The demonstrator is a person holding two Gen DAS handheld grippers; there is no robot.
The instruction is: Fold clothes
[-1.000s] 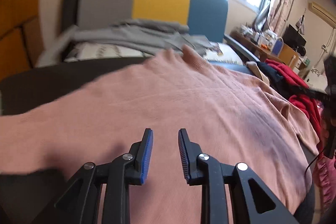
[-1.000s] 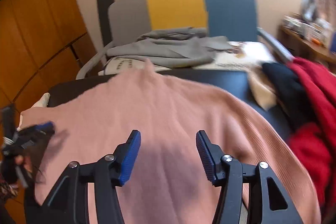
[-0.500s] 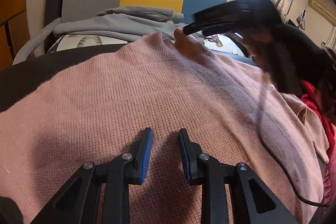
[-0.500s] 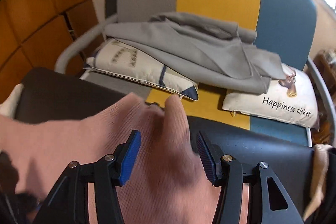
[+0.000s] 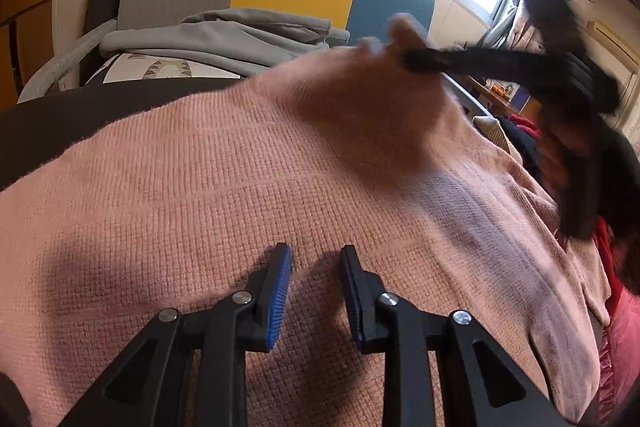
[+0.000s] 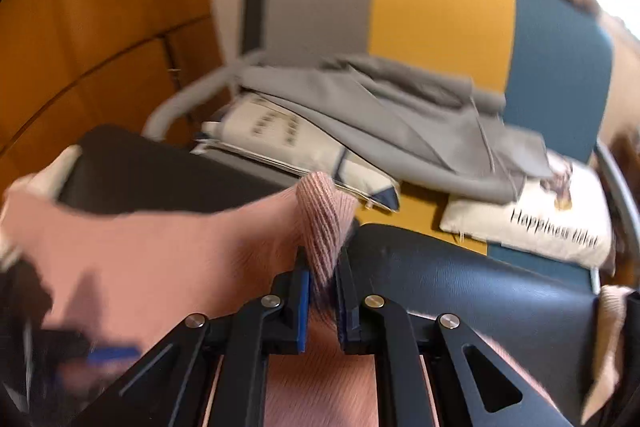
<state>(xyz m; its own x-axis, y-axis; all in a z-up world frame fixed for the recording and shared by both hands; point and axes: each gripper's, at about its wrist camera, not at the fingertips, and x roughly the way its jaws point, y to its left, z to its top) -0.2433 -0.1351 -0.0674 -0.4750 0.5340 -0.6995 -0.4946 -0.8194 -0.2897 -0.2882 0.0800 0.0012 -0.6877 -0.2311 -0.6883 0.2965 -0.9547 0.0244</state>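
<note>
The pink sweater [image 5: 248,179] lies spread almost flat over the dark counter [image 6: 460,279], with no fold made yet, so I judge the folding is only beginning. The right gripper [image 6: 322,283] is closing its jaws on the ribbed edge at the far side, while the left gripper [image 5: 316,267] hovers over the middle with narrow, empty jaws.
</note>
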